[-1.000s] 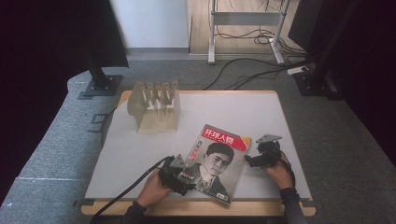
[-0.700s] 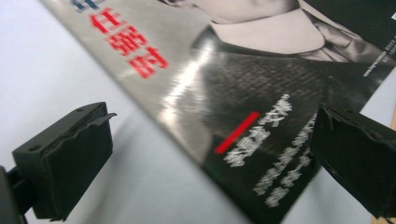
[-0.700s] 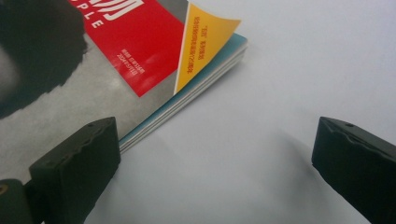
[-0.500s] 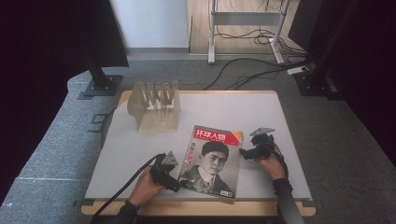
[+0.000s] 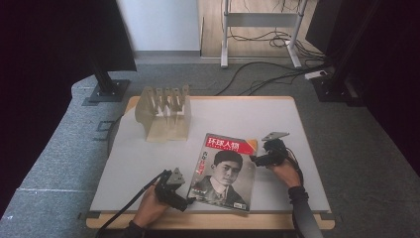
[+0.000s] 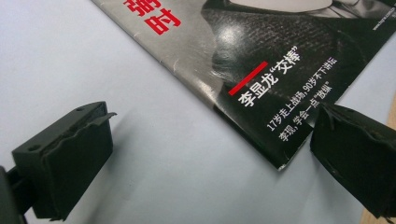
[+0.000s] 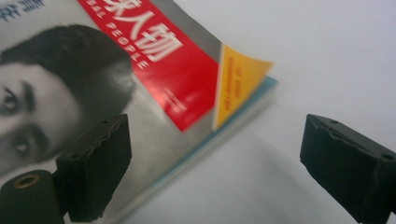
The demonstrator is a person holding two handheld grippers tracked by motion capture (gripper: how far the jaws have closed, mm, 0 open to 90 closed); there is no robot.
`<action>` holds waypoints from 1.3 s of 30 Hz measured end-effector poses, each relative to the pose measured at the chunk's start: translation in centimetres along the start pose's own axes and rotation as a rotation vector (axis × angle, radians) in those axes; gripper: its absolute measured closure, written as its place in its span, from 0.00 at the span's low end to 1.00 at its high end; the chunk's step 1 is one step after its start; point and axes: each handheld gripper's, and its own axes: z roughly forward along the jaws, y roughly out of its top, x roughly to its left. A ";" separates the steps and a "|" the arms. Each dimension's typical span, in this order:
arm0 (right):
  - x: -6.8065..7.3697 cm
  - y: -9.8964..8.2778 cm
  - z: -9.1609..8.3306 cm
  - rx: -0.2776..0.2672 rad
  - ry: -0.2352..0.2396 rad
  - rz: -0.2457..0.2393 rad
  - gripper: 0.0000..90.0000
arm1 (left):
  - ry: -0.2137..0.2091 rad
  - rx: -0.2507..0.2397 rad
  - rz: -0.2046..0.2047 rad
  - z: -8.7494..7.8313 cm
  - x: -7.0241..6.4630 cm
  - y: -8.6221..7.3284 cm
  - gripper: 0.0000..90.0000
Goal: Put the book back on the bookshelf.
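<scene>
nearest the person, the left hand [image 5: 148, 210] comes in over the wooden front edge of the desk [image 5: 148, 163], holding the left gripper [image 5: 184, 201] low at the bottom-left corner of the magazine [image 5: 225, 171]. in the left gripper view its jaws stand wide apart with nothing between the pads: one sits over bare white desk [image 6: 116, 70], the other just beside the magazine [image 6: 280, 60] corner, where white chinese print runs under a short red bar. whether that jaw touches the corner is hard to tell. a black cable [image 5: 124, 210] trails from this gripper back off the front edge.

the magazine lies flat on the white desk top, tilted a little, its cover showing a portrait in black and white under a red title band with a yellow corner patch.

a little farther in, the right hand [image 5: 285, 171] holds the right gripper [image 5: 253, 159] at the magazine's right edge, near the upper corner, with the grey plate [image 5: 275, 135] on top of it. in the right gripper view the jaws are also spread wide and empty; one hangs over the magazine [image 7: 154, 60] cover near the portrait, the other over bare desk [image 7: 303, 56], so the cover's edge runs between them.

farther back, well apart from the magazine, a pale slotted rack [image 5: 166, 113] stands near the desk's far-left part. beyond the desk lie grey carpet [image 5: 59, 148], loose black cables [image 5: 267, 74] and the feet of a white metal frame [image 5: 260, 22].
</scene>
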 end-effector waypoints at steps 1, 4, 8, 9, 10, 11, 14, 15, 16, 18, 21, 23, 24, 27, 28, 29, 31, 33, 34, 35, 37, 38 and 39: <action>0.1 0.2 0.2 0.001 0.007 0.000 0.10 | 0.000 0.000 0.000 0.0 0.0 0.0 0.00; 0.1 0.6 1.2 0.007 0.017 0.003 0.09 | -0.002 0.000 -0.002 0.0 0.0 0.0 0.00; -0.8 0.8 2.4 0.023 0.004 0.029 0.10 | -0.001 0.000 -0.002 0.0 0.0 0.0 0.00; -1.0 0.9 2.6 0.024 0.003 0.035 0.10 | -0.001 0.000 -0.002 0.0 0.0 0.0 0.00; -1.2 0.9 2.8 0.022 0.000 0.048 0.10 | -0.001 0.001 -0.002 0.0 0.0 0.0 0.00; -1.5 0.9 2.9 0.019 0.001 0.051 0.09 | -0.002 0.000 -0.002 0.0 0.0 0.0 0.00; -1.4 1.0 3.3 0.001 -0.003 0.059 0.09 | -0.002 0.000 -0.002 0.0 0.0 0.0 0.00; -1.4 1.0 3.4 -0.001 -0.006 0.059 0.09 | -0.002 0.000 -0.002 0.0 0.0 0.0 0.00; -1.2 1.1 3.5 -0.004 -0.004 0.059 0.09 | -0.002 0.000 -0.002 0.0 0.0 0.0 0.00; -1.0 1.1 3.5 -0.014 -0.005 0.057 0.12 | -0.001 0.001 -0.002 0.0 0.0 0.0 0.00; -0.6 1.3 3.5 -0.016 0.011 0.046 0.17 | -0.001 0.001 -0.002 0.0 0.0 0.0 0.00; -0.6 1.4 3.4 -0.007 0.006 0.049 0.21 | -0.002 0.000 -0.002 0.0 0.0 0.0 0.00; -0.6 1.4 3.3 -0.009 0.000 0.056 0.24 | -0.002 0.001 -0.002 0.0 0.0 0.0 0.00; -0.7 1.4 2.8 -0.033 -0.019 0.063 0.34 | -0.002 0.000 -0.002 0.0 0.0 0.0 0.00; -0.7 1.5 2.7 -0.042 -0.027 0.062 0.38 | -0.003 0.000 -0.002 0.0 0.0 0.0 0.00; -0.6 1.6 2.4 -0.046 -0.032 0.062 0.43 | -0.002 0.000 -0.002 0.0 0.0 0.0 0.00; -0.5 1.8 2.0 -0.068 -0.033 0.064 0.55 | -0.003 0.000 -0.002 0.0 0.0 0.0 0.00; -0.4 2.1 1.7 -0.077 -0.029 0.064 0.65 | -0.002 0.000 -0.002 0.0 0.0 0.0 0.00; -0.3 2.2 1.6 -0.068 -0.031 0.059 0.69 | -0.002 0.000 -0.002 0.0 0.0 0.0 0.00; -0.2 2.4 1.6 -0.056 -0.042 0.053 0.74 | -0.002 0.000 -0.002 0.0 0.0 0.0 0.00; -0.2 2.6 1.5 -0.043 -0.068 0.038 0.83 | -0.002 0.000 -0.002 0.0 0.0 0.0 0.00; -0.2 2.6 1.4 -0.042 -0.074 0.047 0.87 | -0.002 0.000 -0.002 0.0 0.0 0.0 0.00; -0.2 2.7 1.4 -0.044 -0.078 0.048 0.90 | -0.002 0.000 -0.002 0.0 0.0 0.0 0.00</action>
